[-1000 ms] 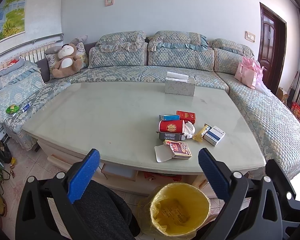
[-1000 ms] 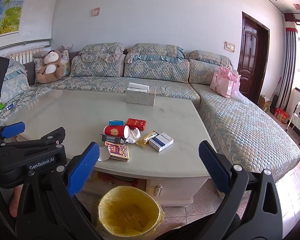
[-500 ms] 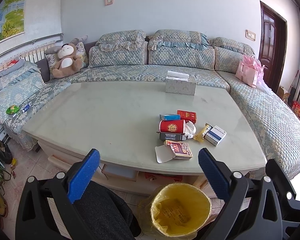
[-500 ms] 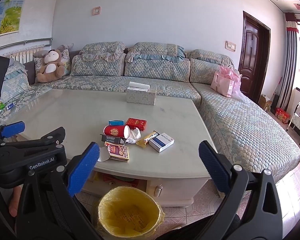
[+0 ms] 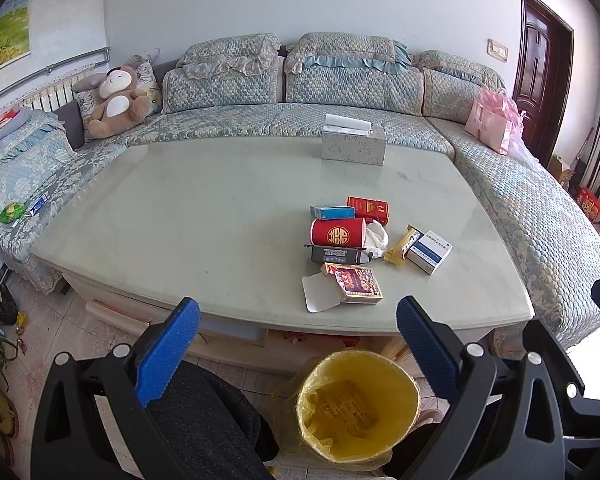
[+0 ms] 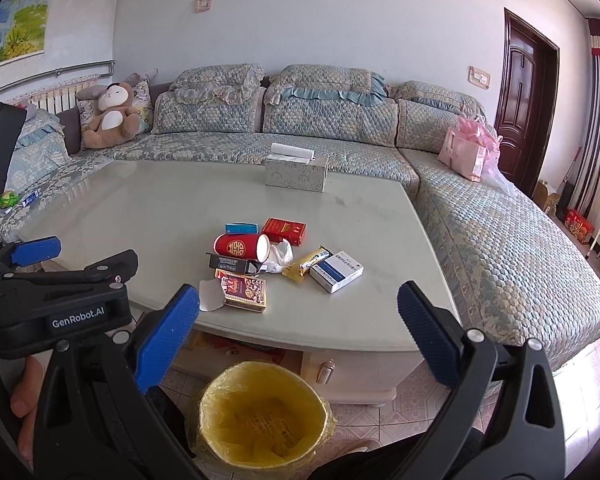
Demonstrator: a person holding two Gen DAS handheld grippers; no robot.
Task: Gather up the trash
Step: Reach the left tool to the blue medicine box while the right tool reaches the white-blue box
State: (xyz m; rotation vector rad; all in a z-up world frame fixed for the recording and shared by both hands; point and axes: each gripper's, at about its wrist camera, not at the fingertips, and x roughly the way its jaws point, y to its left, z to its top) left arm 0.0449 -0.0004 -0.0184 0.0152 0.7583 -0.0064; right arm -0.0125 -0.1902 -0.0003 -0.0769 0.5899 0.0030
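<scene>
Yellow plastic lines the trash bin (image 5: 358,404) on the tiled floor, just in front of the table's near edge; some paper lies at its bottom. Both grippers hang over the floor on this side of the table, pointing toward it. The left gripper (image 5: 298,346) has its blue-padded jaws spread wide with nothing between them, and the right gripper (image 6: 298,338) is spread just as wide and equally empty, the bin showing low between its fingers.

All the trash sits in one cluster on the pale glass-topped table (image 5: 188,216), toward the near edge and right of centre. A red paper cup (image 5: 337,233) lies on its side, mouth to the right, with a crumpled white tissue (image 5: 376,238) touching its mouth. Just behind the cup lie a small blue box (image 5: 333,212) and a red cigarette pack (image 5: 368,209), side by side. Against the cup's near side lies a dark box (image 5: 337,254). Nearest the table's edge is a patterned red-and-gold box (image 5: 354,282), its open white flap (image 5: 320,292) lying flat to the left. Right of the tissue is a yellow snack wrapper (image 5: 402,245), touching a white-and-blue medicine box (image 5: 430,251).

Near the table's far edge stands a tissue box (image 5: 354,146). A quilted sofa (image 5: 260,88) wraps round the table, with a plush bear (image 5: 116,102) in its left corner and a pink gift bag (image 5: 492,124) on the right.
</scene>
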